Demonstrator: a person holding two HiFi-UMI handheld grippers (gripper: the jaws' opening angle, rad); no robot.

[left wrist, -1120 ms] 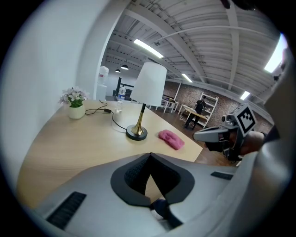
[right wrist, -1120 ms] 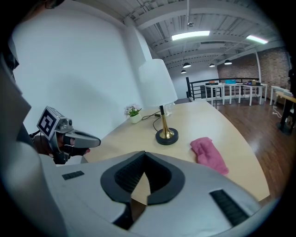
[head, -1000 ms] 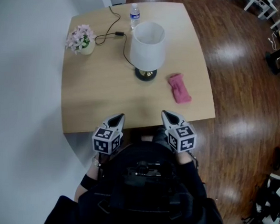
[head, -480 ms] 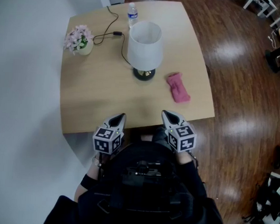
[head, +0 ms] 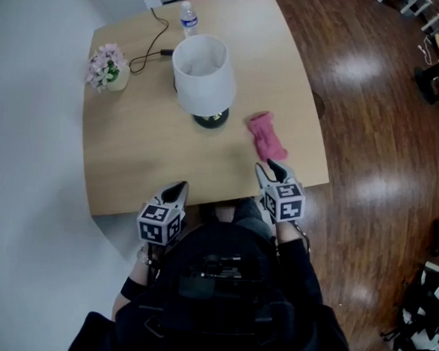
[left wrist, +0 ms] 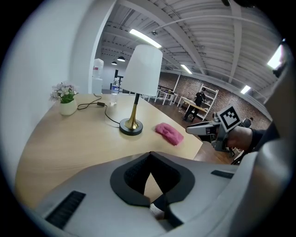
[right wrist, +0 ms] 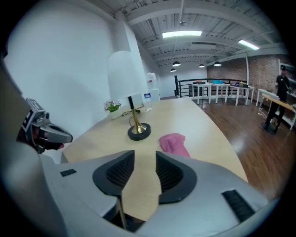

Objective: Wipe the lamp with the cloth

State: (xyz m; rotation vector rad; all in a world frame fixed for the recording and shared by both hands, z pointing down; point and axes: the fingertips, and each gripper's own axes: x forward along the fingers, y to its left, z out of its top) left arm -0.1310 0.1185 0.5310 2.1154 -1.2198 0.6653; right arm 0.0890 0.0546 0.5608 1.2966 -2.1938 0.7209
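Where it lies by the lamp (head: 204, 76), the cloth (head: 266, 136) (pink) looks crumpled.

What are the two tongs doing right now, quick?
Left tongs: closed, holding nothing.
Right tongs: just been opening, now open, nothing between them.

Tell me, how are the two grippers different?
The left gripper is shut; the right gripper has just been opening, with its jaws apart. The right gripper is close to the pink cloth; the left gripper sits farther from it. Both are empty.
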